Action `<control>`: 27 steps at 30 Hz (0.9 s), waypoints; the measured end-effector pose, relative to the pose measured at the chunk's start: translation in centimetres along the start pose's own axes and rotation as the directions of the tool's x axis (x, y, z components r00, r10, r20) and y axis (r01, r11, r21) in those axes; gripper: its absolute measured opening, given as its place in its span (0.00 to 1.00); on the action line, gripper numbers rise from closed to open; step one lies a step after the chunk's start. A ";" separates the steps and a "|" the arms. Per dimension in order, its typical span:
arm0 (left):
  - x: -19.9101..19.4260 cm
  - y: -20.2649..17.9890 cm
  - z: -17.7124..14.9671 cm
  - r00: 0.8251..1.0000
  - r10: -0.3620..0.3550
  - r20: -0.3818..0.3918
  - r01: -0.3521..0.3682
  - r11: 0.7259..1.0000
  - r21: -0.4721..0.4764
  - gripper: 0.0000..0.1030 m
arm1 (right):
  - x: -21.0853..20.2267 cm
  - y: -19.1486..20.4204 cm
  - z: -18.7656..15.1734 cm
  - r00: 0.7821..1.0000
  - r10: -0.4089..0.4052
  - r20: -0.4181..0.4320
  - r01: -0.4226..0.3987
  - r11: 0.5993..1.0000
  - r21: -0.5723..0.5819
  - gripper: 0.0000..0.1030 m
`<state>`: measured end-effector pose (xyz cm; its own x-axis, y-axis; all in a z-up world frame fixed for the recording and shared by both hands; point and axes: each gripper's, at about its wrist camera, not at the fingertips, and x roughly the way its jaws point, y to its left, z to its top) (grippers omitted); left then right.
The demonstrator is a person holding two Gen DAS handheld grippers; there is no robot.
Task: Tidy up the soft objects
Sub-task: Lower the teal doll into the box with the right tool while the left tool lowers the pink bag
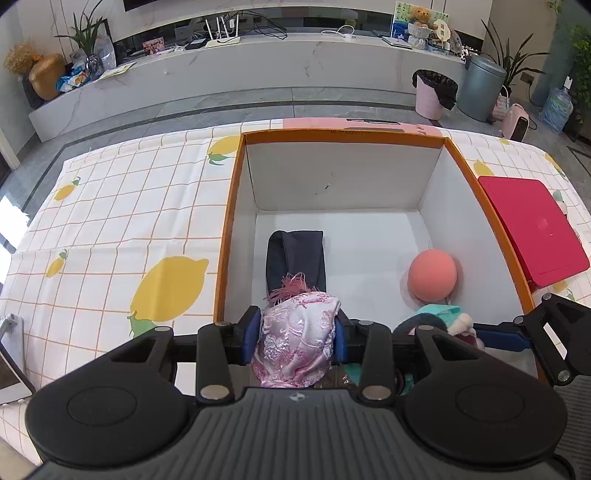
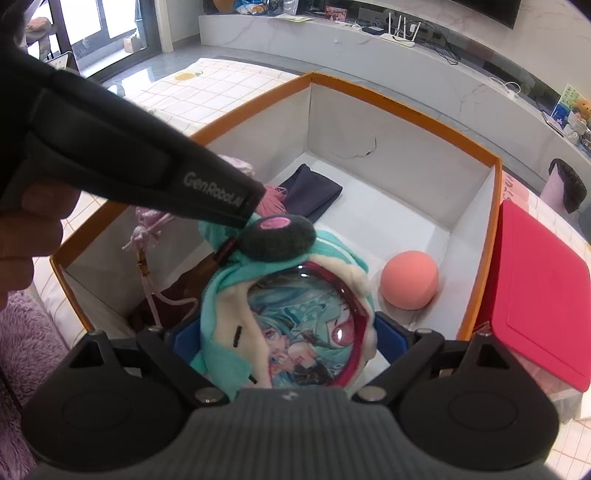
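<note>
Drop-off step: left tool (image 1: 298, 334) clamped on pink pouch (image 1: 295, 339), right tool (image 2: 291, 341) clamped on teal plush (image 2: 284, 317), both over the box (image 1: 225, 221) near wall. Next: lower, release onto bare floor between navy cloth (image 1: 295, 258) and ball (image 1: 432, 275). Tools crowd each other; keep off the rim

Home living room, long marble TV bench (image 1: 258, 66) with router (image 1: 221, 35) (cables trailing), potted plants (image 1: 86, 33), bins (image 1: 480, 88)

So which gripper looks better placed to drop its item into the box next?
Left, probably: the left gripper holds the pink pouch over bare box floor. The right gripper's plush sits crowded beneath it.
</note>
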<state>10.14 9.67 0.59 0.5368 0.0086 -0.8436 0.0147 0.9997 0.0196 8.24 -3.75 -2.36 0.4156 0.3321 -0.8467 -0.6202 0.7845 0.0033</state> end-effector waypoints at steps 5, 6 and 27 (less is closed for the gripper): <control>0.1 0.2 0.1 1.000 0.000 0.001 0.000 1.000 -0.007 0.43 | 0.1 0.2 0.4 1.000 -0.010 -0.006 0.010 1.000 0.008 0.91; 0.2 0.2 0.1 1.000 0.002 -0.001 -0.002 1.000 -0.005 0.43 | 0.0 0.4 0.4 1.000 -0.018 -0.006 0.018 1.000 0.017 0.92; 0.7 -2.6 -1.2 0.999 -0.043 0.031 0.036 0.978 0.205 0.67 | -4.9 0.9 -0.5 0.999 0.018 0.041 -0.014 0.996 -0.090 0.92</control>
<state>9.47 7.11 -0.70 0.5620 -0.0350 -0.8264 0.2061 0.9735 0.0989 5.33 -4.97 1.57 0.4315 0.3670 -0.8241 -0.6834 0.7293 -0.0330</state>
